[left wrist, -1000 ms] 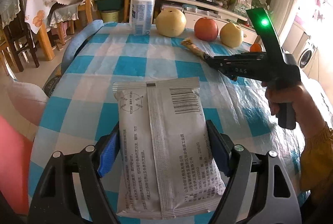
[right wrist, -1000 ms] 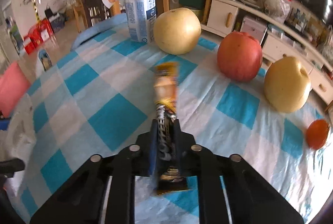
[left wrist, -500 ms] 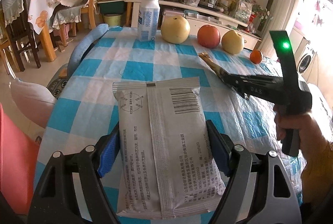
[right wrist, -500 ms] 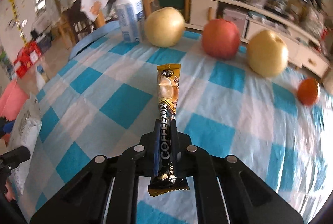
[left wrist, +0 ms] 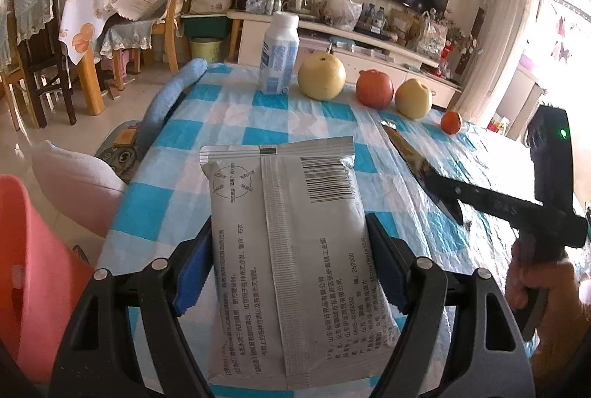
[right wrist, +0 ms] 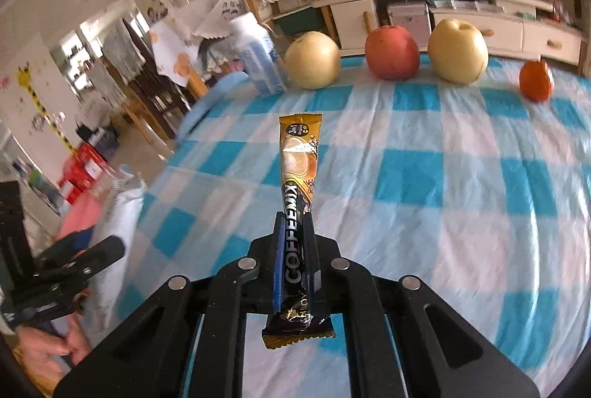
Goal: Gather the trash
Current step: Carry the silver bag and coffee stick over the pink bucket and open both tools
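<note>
A coffee sachet (right wrist: 297, 209) has been lifted off the bench (right wrist: 424, 176), gripped in the right tool (right wrist: 295, 242); a silver packet (left wrist: 295, 250) is gripped by the left tool (left wrist: 291, 265), both ready for binning.

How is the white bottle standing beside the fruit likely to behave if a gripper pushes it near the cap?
The white bottle looks tall with a narrow base, so it would probably tip. Its rounded body suggests it may then roll on the checked tablecloth.
</note>
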A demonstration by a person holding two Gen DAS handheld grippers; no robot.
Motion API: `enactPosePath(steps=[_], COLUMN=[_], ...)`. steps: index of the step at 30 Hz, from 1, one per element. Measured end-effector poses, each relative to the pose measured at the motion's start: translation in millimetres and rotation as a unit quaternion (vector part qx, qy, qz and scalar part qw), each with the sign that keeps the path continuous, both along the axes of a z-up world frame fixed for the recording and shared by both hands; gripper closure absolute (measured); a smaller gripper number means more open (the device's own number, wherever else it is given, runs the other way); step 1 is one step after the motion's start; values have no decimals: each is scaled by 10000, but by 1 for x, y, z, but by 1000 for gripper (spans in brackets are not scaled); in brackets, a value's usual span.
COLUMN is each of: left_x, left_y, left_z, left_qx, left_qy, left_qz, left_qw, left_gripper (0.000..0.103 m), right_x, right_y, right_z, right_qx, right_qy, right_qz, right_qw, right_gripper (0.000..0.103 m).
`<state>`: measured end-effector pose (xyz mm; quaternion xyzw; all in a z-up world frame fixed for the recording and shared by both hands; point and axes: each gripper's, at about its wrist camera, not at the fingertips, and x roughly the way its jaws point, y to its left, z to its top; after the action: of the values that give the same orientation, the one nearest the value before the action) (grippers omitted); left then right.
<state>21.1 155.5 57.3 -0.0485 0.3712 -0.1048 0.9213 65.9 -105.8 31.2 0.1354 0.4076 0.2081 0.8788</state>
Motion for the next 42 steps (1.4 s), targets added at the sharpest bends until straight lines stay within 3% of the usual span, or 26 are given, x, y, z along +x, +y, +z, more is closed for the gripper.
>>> enactPosePath(steps=[11, 24, 32, 42], left_x=[-17, -37, -50, -60], left_y=[40, 121, 190, 259], left_z=[20, 39, 41, 27], left_qx=[-57, -302, -196, -413], left_qy=[-296, -513, -505, -144], left_qz=[322, 1258, 2254, 3166], left_qw=[9990, 9903, 9728, 9475], left_gripper=[26, 26, 26, 25], right_x=[-45, -75, -76, -69], right_y=[37, 143, 226, 308], right_z=[17, 49, 74, 66], right_qx=[1009, 1377, 1592, 1713], right_qy=[144, 62, 51, 400], right_qz=[258, 1171, 1808, 2203], right_qw=[9945, 9835, 9705, 9594], right_gripper=[94, 94, 94, 93])
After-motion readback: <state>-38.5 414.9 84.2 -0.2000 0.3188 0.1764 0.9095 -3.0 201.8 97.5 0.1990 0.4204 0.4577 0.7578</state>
